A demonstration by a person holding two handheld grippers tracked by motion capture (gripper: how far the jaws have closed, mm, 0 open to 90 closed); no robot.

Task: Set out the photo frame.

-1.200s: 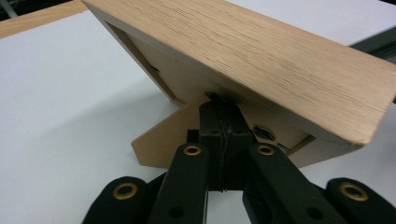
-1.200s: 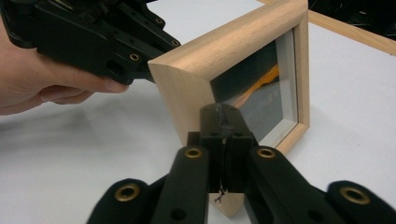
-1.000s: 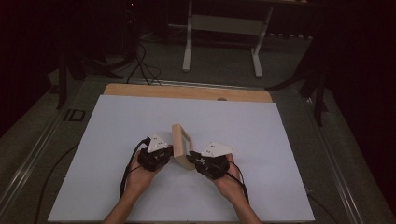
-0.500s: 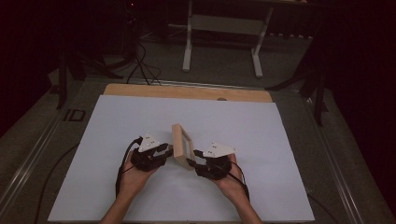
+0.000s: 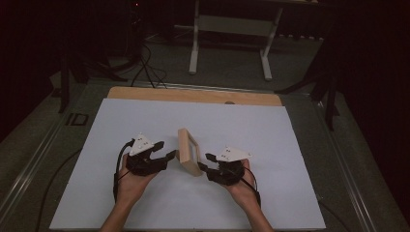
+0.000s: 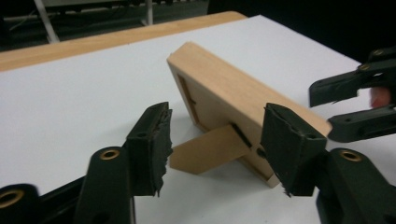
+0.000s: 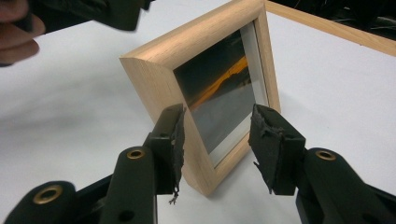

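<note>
Picture frame [image 5: 188,152] stands upright on its rear prop at the middle of your white counter [image 5: 270,140]. Your left hand-held gripper [image 5: 167,157] has just been opening behind it, jaws apart, gripping nothing; your right hand-held gripper [image 5: 205,163] has spread at its front corner, pads clear of the wood

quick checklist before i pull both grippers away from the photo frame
1. Photo frame upright on the white mat: ok.
2. Back prop swung out, foot on mat: ok.
3. Left gripper, jaws just opening, pads clear of the prop: ok.
4. Right gripper, jaws just opening, pads off the frame's corner: ok.
5. Frame steady on its own: cannot tell.
</note>
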